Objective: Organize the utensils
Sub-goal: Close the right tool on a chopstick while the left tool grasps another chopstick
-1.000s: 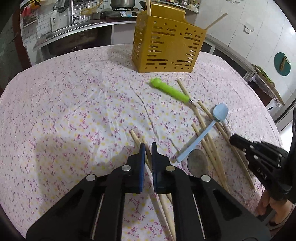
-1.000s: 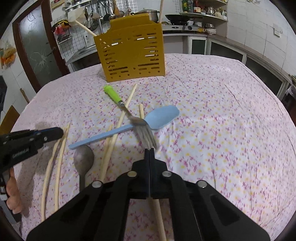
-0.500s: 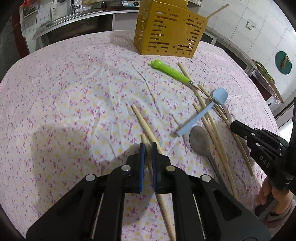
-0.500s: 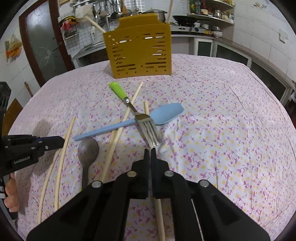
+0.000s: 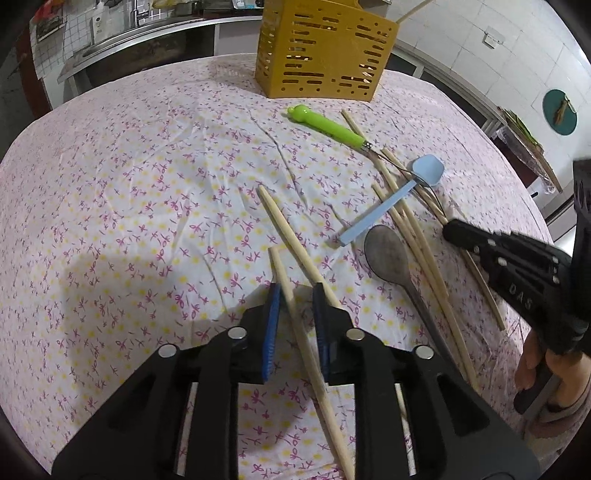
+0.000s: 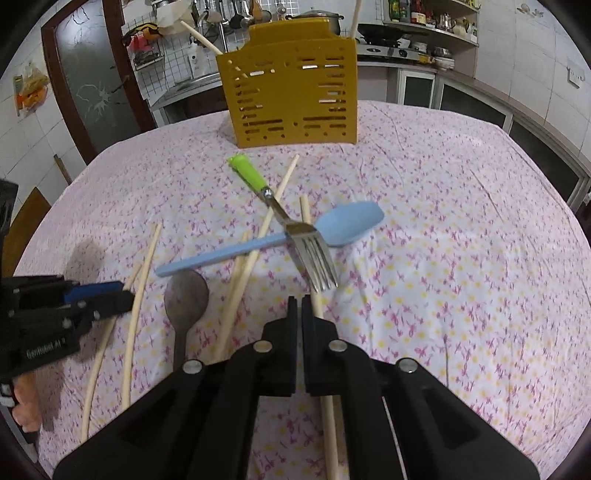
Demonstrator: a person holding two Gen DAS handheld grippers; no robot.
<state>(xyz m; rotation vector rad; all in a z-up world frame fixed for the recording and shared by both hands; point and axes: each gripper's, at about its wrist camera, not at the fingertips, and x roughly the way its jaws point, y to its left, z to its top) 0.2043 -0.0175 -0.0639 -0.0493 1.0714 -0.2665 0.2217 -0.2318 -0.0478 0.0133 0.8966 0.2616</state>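
A yellow slotted utensil holder (image 5: 325,55) stands at the far side of the table, also in the right wrist view (image 6: 291,92). My left gripper (image 5: 295,291) is open, its jaws straddling a wooden chopstick (image 5: 291,302); a second chopstick (image 5: 291,236) lies just right of it. My right gripper (image 6: 299,302) is shut, empty, above a chopstick (image 6: 328,413) near the fork tines. A green-handled fork (image 6: 295,229), a blue spoon (image 6: 332,229) and a dark spoon (image 6: 184,299) lie among several chopsticks.
The table has a pink flowered cloth (image 5: 129,203). Two chopsticks stick up out of the holder (image 6: 199,33). Kitchen counters and cabinets ring the table. The left gripper shows at the left edge of the right wrist view (image 6: 92,295).
My left gripper has opened and drawn back along the chopsticks, so one now lies between its jaws. My right gripper has moved forward a little and stays shut.
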